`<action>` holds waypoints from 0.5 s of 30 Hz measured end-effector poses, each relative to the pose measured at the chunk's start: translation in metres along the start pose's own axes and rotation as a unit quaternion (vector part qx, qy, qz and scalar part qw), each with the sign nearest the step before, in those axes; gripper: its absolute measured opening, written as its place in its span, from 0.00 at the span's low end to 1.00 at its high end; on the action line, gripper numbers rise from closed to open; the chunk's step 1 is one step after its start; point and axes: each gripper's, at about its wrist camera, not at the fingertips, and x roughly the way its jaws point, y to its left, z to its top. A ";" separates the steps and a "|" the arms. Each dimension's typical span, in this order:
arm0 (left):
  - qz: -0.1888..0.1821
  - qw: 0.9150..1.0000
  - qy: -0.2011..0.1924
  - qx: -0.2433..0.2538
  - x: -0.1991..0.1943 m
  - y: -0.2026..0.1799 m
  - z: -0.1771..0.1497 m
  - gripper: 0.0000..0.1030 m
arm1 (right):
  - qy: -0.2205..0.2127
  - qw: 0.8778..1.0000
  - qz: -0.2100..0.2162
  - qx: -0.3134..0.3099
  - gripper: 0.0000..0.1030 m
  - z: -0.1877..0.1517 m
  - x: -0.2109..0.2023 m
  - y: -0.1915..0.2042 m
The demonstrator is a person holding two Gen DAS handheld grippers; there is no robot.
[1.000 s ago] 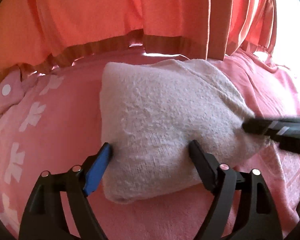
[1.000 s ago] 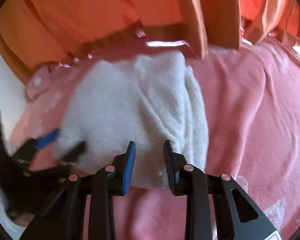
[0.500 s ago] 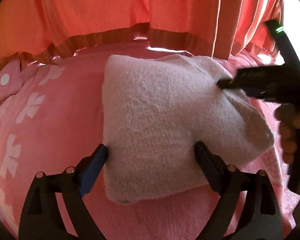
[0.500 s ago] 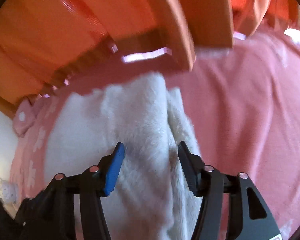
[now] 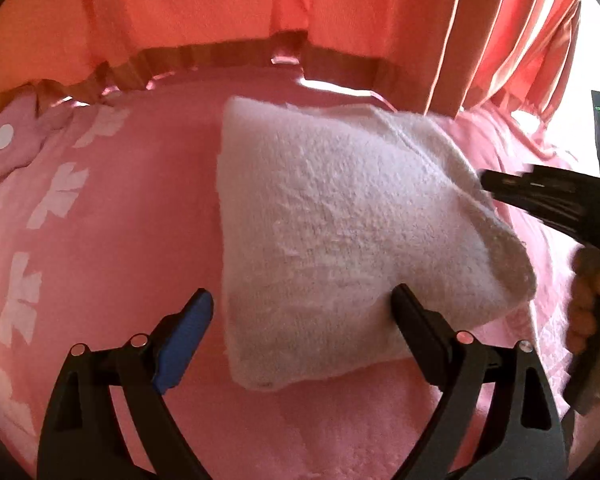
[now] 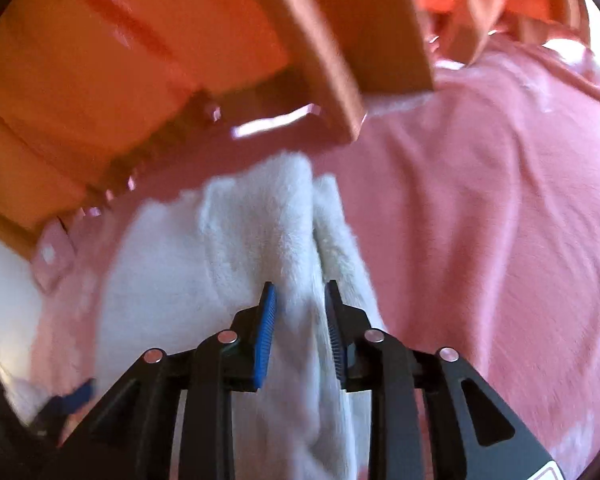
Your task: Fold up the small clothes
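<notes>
One folded white fluffy garment (image 5: 352,232) lies on one pink blanket (image 5: 132,216). Two grippers are in the room, the left gripper (image 5: 300,304) and the right gripper (image 6: 300,304), each with two fingers, one blue-padded and one black. One hand (image 5: 592,296) shows, at the edge of the left wrist view. One orange curtain (image 5: 260,4) hangs behind. Six white flower prints run down the blanket's left side, near one pink cloth (image 5: 8,148) with a white dot.
</notes>
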 end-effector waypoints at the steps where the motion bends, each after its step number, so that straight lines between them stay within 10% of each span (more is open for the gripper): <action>1: -0.001 1.000 -0.007 -0.001 -0.002 0.002 -0.003 0.86 | 0.003 1.000 -0.003 -0.002 0.36 -0.009 -0.010 0.000; 7: -0.023 1.000 -0.008 -0.004 -0.007 0.007 -0.005 0.86 | 0.093 0.995 -0.038 -0.029 0.49 -0.055 0.003 0.005; 9: -0.025 1.000 -0.004 -0.008 -0.005 0.010 -0.008 0.86 | 0.103 0.992 -0.052 -0.046 0.14 -0.060 0.006 0.011; 15: -0.027 0.999 0.001 -0.020 -0.002 0.013 -0.010 0.87 | 0.019 0.996 -0.052 -0.067 0.12 -0.044 -0.035 0.023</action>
